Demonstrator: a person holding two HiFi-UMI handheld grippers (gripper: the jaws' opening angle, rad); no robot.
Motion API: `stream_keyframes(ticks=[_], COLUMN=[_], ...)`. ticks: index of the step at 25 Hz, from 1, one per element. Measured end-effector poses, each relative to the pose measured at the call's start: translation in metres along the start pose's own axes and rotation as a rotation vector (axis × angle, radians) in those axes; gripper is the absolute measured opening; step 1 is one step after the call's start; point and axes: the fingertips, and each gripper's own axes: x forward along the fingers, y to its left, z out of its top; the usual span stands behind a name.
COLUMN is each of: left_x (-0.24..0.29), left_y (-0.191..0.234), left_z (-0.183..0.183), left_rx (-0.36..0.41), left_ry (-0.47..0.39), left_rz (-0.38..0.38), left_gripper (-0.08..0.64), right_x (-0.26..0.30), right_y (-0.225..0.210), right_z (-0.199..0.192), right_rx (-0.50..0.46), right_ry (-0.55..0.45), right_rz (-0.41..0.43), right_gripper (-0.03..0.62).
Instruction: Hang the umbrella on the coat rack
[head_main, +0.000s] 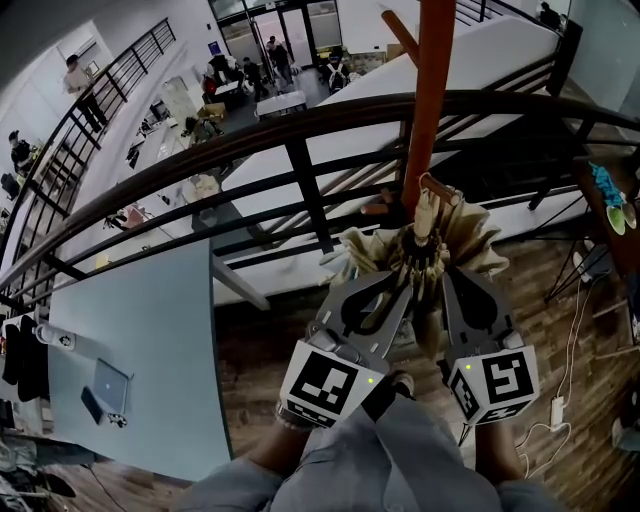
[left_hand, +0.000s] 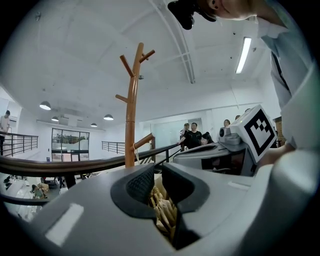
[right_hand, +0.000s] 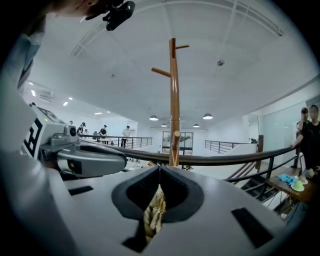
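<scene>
A folded beige umbrella (head_main: 478, 243) hangs upright against the brown wooden coat rack (head_main: 428, 90), its top strap close to the pole. My left gripper (head_main: 403, 287) is shut on the umbrella's folds (left_hand: 163, 202) from the left side. From the right, my right gripper (head_main: 448, 277) is shut on the bunched fabric (right_hand: 155, 209). Both point level toward the rack. The rack's pole (left_hand: 131, 115) with its pegs rises just beyond the left jaws, and the same pole (right_hand: 174, 100) stands straight ahead of the right jaws. Which peg the strap is nearest cannot be told.
A black railing (head_main: 300, 125) runs right behind the rack, with an open lower floor and people beyond it. A pale blue table (head_main: 150, 330) stands at the left. A small table with items (head_main: 612, 205) and cables on the wooden floor (head_main: 575, 330) are at the right.
</scene>
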Motion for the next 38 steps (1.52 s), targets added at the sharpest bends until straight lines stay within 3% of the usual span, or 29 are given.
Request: stream_keyframes(ticks=[38], left_x=[-0.030], left_y=[0.003], left_z=[-0.007], left_rx=[-0.010], left_ry=[-0.001], left_rz=[-0.067], left_gripper=[0.046], right_x=[-0.013], right_y=[0.035], right_z=[-0.013], right_rx=[-0.003], right_ry=[0.064], right_rz=[-0.062], right_gripper=[0.003])
